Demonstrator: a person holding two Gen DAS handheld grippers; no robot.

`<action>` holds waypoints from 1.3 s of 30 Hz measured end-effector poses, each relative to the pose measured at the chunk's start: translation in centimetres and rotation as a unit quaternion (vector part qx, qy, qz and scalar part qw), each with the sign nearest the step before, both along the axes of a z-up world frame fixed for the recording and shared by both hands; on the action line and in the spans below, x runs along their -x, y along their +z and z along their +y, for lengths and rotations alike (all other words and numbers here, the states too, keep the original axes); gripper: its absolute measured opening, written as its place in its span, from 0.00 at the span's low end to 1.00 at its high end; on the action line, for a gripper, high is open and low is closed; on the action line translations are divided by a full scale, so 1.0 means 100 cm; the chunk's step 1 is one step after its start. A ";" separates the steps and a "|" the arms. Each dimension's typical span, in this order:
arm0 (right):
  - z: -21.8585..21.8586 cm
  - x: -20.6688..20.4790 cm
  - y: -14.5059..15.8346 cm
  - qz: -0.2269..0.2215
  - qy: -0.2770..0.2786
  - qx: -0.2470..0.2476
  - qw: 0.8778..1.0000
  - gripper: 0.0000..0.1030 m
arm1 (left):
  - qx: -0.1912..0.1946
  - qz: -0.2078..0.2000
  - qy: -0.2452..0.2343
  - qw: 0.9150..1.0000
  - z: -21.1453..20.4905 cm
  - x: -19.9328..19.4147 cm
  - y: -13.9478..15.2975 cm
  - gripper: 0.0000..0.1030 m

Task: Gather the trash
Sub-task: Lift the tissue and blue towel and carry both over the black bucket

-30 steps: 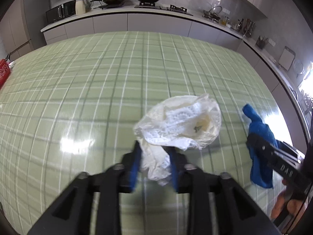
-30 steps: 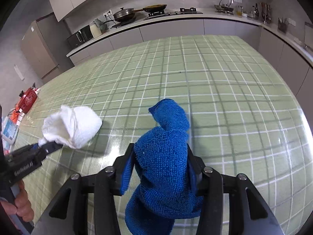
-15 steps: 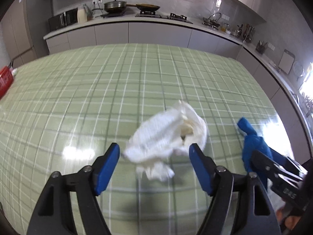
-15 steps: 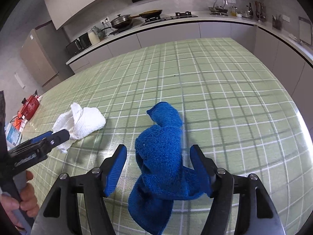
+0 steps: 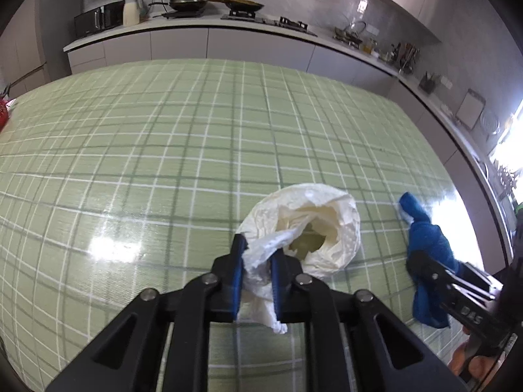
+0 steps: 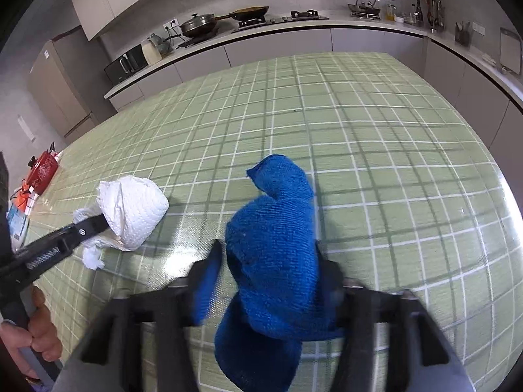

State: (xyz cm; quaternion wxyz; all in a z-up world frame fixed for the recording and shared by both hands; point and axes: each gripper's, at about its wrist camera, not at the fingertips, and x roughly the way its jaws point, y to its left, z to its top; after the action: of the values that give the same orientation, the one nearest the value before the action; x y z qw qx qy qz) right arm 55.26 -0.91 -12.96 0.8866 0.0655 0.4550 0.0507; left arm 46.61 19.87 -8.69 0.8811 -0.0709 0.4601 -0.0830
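Observation:
A crumpled white paper towel (image 5: 313, 225) lies on the green checked tablecloth (image 5: 163, 150); it also shows in the right wrist view (image 6: 130, 212). My left gripper (image 5: 258, 261) is shut on the towel's near edge. A blue cloth (image 6: 274, 238) lies to the right; it also shows in the left wrist view (image 5: 428, 248). My right gripper (image 6: 271, 277) has its jaws closed against both sides of the blue cloth.
A red object (image 6: 42, 170) and some packets sit at the table's far left edge. The kitchen counter (image 5: 228, 26) with pans and a microwave runs behind and to the right of the table.
Both grippers were shut, opened half a second ago, and have closed again: the left on the paper towel, the right on the blue cloth.

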 end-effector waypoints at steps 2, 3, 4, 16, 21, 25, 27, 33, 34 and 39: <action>0.002 0.000 0.000 0.000 0.003 -0.005 1.000 0.41 | 0.006 -0.012 0.005 1.000 0.004 0.008 0.007 0.15; 0.002 0.002 0.002 -0.003 0.004 -0.006 1.000 0.39 | 0.008 -0.015 0.006 1.000 0.006 0.010 0.009 0.15; 0.001 0.003 0.004 -0.007 0.005 -0.009 1.000 0.39 | 0.011 -0.017 0.006 1.000 0.008 0.012 0.012 0.15; -0.024 0.030 0.038 -0.052 0.032 -0.016 0.998 0.38 | 0.006 -0.043 0.033 0.999 -0.027 0.035 0.032 0.15; -0.039 0.044 0.046 -0.059 0.055 -0.021 0.997 0.38 | 0.004 -0.052 0.050 0.997 -0.042 0.053 0.037 0.15; -0.049 0.060 0.053 -0.066 0.058 -0.024 0.996 0.38 | 0.002 -0.056 0.050 0.997 -0.053 0.068 0.041 0.15; -0.054 0.070 0.057 -0.072 0.054 -0.025 0.996 0.38 | -0.002 -0.060 0.043 0.997 -0.058 0.075 0.045 0.15; -0.067 0.111 0.061 -0.079 0.026 -0.025 0.996 0.38 | 0.003 -0.073 0.023 0.997 -0.064 0.100 0.045 0.15; -0.068 0.121 0.061 -0.077 0.022 -0.023 0.997 0.38 | 0.006 -0.071 0.021 0.997 -0.064 0.104 0.043 0.15; -0.074 0.159 0.057 -0.066 0.008 -0.010 0.998 0.38 | 0.020 -0.062 0.002 0.998 -0.073 0.131 0.034 0.15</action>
State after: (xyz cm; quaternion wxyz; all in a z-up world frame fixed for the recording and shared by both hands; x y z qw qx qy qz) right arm 39.37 -8.34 -7.24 0.9137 0.0674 0.3952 0.0663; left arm 33.47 12.54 -5.28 0.9067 -0.0844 0.4022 -0.0947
